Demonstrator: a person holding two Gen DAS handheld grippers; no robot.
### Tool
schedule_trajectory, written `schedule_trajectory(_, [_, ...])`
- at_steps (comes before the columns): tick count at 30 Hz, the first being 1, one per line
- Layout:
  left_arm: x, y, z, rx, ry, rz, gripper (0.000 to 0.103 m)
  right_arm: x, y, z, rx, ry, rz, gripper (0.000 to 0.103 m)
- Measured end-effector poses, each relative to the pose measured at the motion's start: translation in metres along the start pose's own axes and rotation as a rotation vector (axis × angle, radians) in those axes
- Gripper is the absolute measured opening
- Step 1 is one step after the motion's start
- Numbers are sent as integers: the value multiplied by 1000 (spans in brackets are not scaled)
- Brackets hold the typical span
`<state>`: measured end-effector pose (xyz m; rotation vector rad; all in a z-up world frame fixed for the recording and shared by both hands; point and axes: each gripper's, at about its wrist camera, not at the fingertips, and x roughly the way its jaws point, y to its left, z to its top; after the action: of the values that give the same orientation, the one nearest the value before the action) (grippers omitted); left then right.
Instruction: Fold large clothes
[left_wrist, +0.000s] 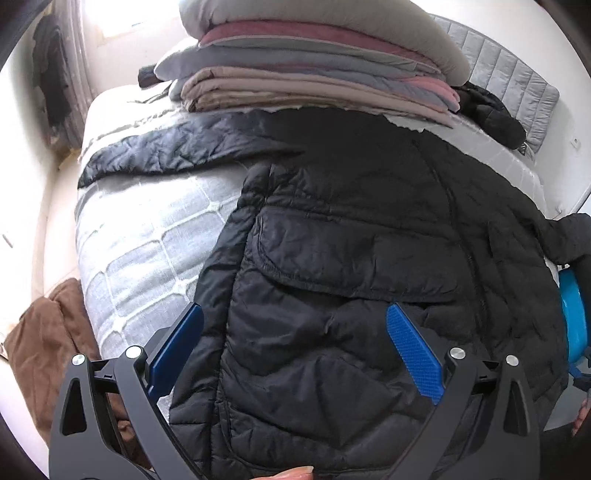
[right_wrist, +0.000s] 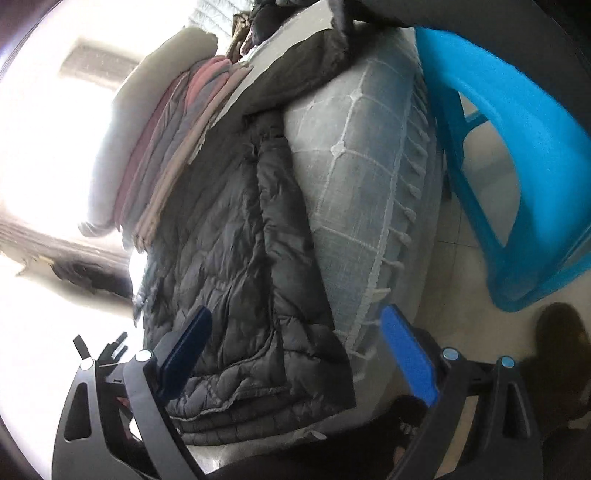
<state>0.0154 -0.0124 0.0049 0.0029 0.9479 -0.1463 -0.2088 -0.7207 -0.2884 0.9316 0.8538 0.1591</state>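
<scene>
Black quilted jacket: spread flat on the bed, one sleeve stretched out to the left, its lower hem hanging over the mattress edge (its right side runs out of the left wrist view). Left gripper: fingers wide apart above the jacket, holding nothing. Right gripper: fingers likewise wide, empty, held low at the bed's side with the view tilted. Stack of folded bedding: behind the jacket, top cut off. Blue plastic stool: beside the bed, partly out of frame. Brown cloth: on the floor, half hidden.
</scene>
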Motion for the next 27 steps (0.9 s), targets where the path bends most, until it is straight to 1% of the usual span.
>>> schedule_trajectory(1, [3,-1,0,-4,11,-7,95,-4,11,-4,0,-27,-5,90])
schedule_trajectory(3, [4,-5,-2,-4,18,-18,95,-12,17,5,-5,-116,14,90])
schedule_trajectory(4, [5,-11,-2,2,19,-24,95,-16,22,4,-6,-150,10,90])
schedule_trajectory(6, [6,-24,-2,17,22,-34,95,-23,33,24,-22,-227,-13,90])
schedule_trajectory(7, [7,-33,-1,26,25,-46,95,-26,35,43,-23,-262,-26,90])
schedule_trajectory(8, [7,-40,0,32,25,-57,95,-28,38,48,-13,-296,-39,90])
schedule_trajectory(9, [7,-51,0,46,23,-75,95,-31,39,58,11,-343,-50,90])
schedule_trajectory(10, [7,-61,1,63,21,-84,95,-34,41,66,31,-370,-47,90])
schedule_trajectory(11, [6,-69,0,79,18,-87,95,-36,38,81,67,-404,-33,90])
schedule_trajectory(13, [6,-88,-2,133,10,-85,95,-40,34,108,121,-456,-32,90])
schedule_trajectory(15, [5,-106,-6,198,-2,-60,95,-46,33,128,143,-517,-74,90])
schedule_trajectory(17, [5,-117,-7,239,-10,-49,96,-50,29,150,181,-543,-85,90])
schedule_trajectory(20, [4,-128,-8,269,-7,-64,95,-49,18,177,257,-546,-54,90])
schedule_trajectory(21, [5,-130,-8,274,-3,-67,95,-46,18,184,261,-543,-56,90])
schedule_trajectory(24, [6,-134,-6,281,2,-67,95,-32,22,203,268,-527,-109,90])
schedule_trajectory(27, [10,-136,-4,282,11,-68,95,-15,23,216,293,-511,-205,90])
